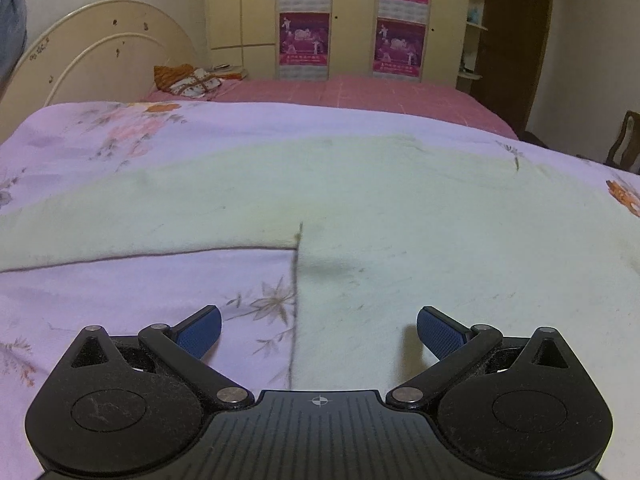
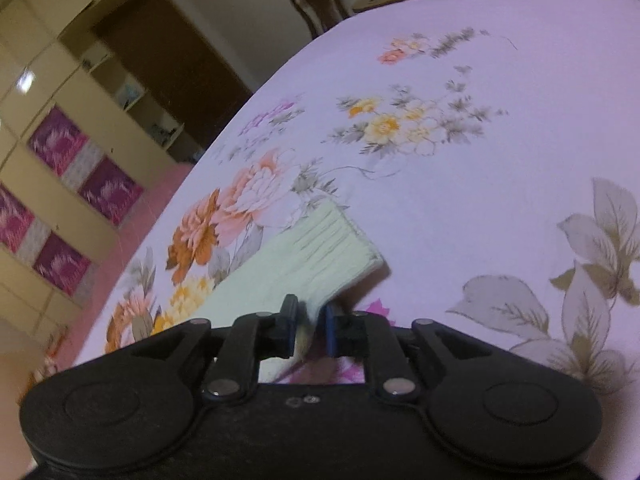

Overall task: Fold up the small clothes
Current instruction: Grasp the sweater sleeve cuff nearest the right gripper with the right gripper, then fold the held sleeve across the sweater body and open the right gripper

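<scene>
Right gripper (image 2: pixel 311 326) pinches garment (image 2: pixel 316 256) (cuff end).

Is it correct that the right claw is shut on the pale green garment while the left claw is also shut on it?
Not quite. The right claw is shut on the pale green garment, but the left claw is open above it, as the left wrist view shows.

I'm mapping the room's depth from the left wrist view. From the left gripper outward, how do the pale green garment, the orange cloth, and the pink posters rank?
1. Pale green garment, lying just ahead of the left gripper.
2. Orange cloth, left, by the headboard.
3. Pink posters, on the far cabinets.
</scene>
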The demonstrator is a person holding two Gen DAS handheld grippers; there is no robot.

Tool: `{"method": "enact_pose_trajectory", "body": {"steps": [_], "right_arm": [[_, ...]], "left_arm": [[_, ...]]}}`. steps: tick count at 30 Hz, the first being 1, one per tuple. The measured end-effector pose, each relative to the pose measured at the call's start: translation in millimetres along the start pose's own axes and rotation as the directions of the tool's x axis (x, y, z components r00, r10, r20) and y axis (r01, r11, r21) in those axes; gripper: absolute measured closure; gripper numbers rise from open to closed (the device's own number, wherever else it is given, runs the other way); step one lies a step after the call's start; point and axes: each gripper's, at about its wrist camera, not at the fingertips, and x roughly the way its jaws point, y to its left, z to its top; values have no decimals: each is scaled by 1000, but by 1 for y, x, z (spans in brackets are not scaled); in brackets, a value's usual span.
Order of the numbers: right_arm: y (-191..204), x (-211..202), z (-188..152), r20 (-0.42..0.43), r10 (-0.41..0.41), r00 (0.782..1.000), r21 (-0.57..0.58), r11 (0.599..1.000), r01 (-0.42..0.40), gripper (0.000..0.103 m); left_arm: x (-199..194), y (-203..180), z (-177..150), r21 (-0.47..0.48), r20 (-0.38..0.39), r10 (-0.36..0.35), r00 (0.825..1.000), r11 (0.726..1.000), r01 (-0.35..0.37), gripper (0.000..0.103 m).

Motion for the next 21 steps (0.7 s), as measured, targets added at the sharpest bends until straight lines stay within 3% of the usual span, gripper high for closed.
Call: {"method": "enact_pose_trajectory", "body": {"steps": [1, 4, 6, 9, 14, 18, 21], "right_arm": [[2, 1, 1, -1, -20, 1000, -15, 1000, 20, 98], [33, -5, -3, 54, -34, 998, -190, 981, 43, 99], [65, -15, -13, 97, 15, 995, -322, 947, 17, 99], [122, -25, -43, 98, 114, 989, -507, 861, -49, 99], [207, -31, -124, -47, 268, 962, -669, 707, -230, 99], [254, -30, -191, -181, 329, 927, -705, 614, -356, 99], [282, -30, -242, -278, 351, 894, -742, 513, -432, 99]], "left_arm": [[-1, 3, 1, -17, 3, -4, 1000, 1000, 4, 0], [-4, 14, 4, -66, 18, 14, 1000, 998, -13, 0], [-6, 21, 8, -78, 33, 26, 999, 997, -24, 0], [-6, 31, 13, -99, 35, 32, 999, 995, -28, 0], [-5, 47, 20, -151, 22, -3, 1000, 988, 6, 0], [-6, 50, 22, -143, 23, 5, 1000, 990, -2, 0], [-7, 49, 22, -137, 22, -3, 1000, 991, 6, 0]]}}
